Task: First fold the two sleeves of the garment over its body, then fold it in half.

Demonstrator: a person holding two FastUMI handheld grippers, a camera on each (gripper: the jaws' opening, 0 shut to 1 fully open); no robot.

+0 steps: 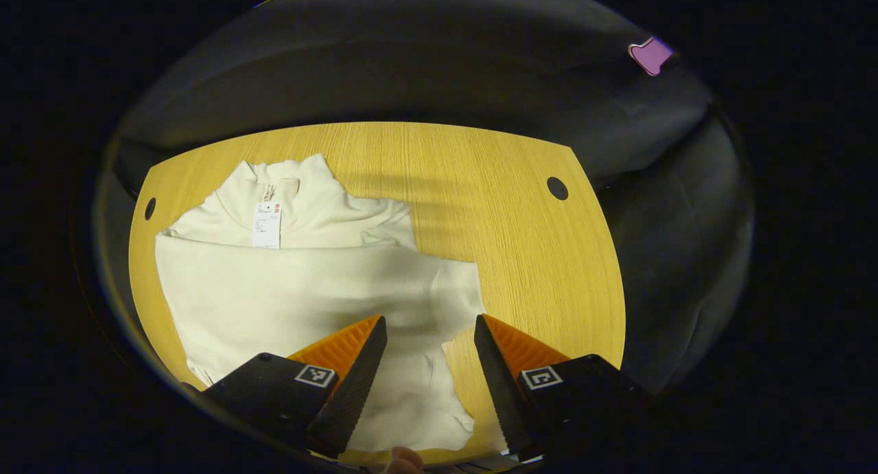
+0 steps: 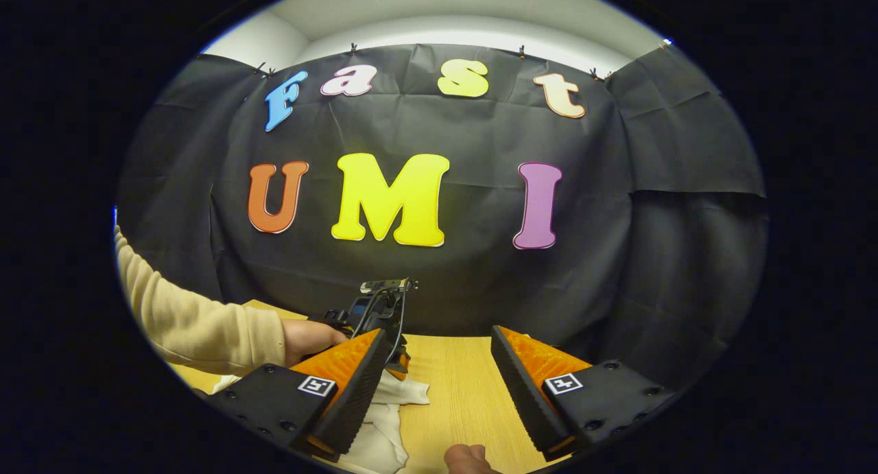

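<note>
A cream garment (image 1: 302, 289) lies flat on the wooden table (image 1: 535, 254), collar and white label (image 1: 267, 224) at the far side. One sleeve lies folded across the body, its cuff (image 1: 459, 289) reaching the garment's right edge. My left gripper (image 1: 431, 323) hovers open over the cuff and lower hem, nothing between its fingers. In the right gripper view my right gripper (image 2: 437, 335) is open, held level above the table (image 2: 459, 385), facing the booth wall. A corner of the garment (image 2: 391, 398) shows beneath its left finger. Beyond it a hand in a cream sleeve (image 2: 206, 330) holds the left gripper (image 2: 384, 316).
Two round cable holes (image 1: 557, 188) (image 1: 149, 208) sit near the table's far corners. Bare wood runs along the garment's right side. Black cloth (image 1: 425, 69) hangs behind the table. A fingertip (image 2: 466, 457) pokes in at the bottom edge.
</note>
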